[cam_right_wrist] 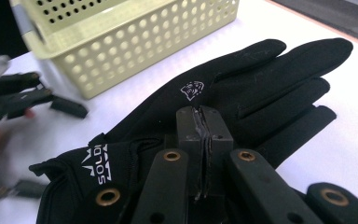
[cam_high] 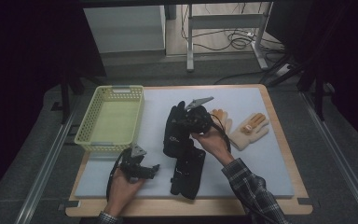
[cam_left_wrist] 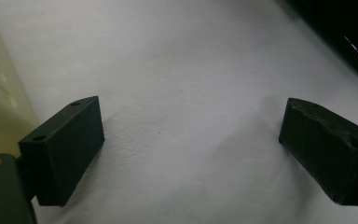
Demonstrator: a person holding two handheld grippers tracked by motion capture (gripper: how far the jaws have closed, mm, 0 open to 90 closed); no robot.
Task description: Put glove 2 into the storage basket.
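Black glove (cam_right_wrist: 242,88): soft, light, limp fabric; right gripper (cam_right_wrist: 204,135) pinched shut on its back; left gripper (cam_left_wrist: 191,149) wide open, empty.

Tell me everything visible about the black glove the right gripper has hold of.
The black glove looks like a soft synthetic work glove, with a small white emblem on the back of the hand and white lettering reading "SOLD" near the cuff. Its fingers lie spread, pointing toward the yellow basket. The right gripper has its jaws pinched shut on a fold of the glove's fabric. In the high view the glove is near the middle of the white mat, just above a second black glove.
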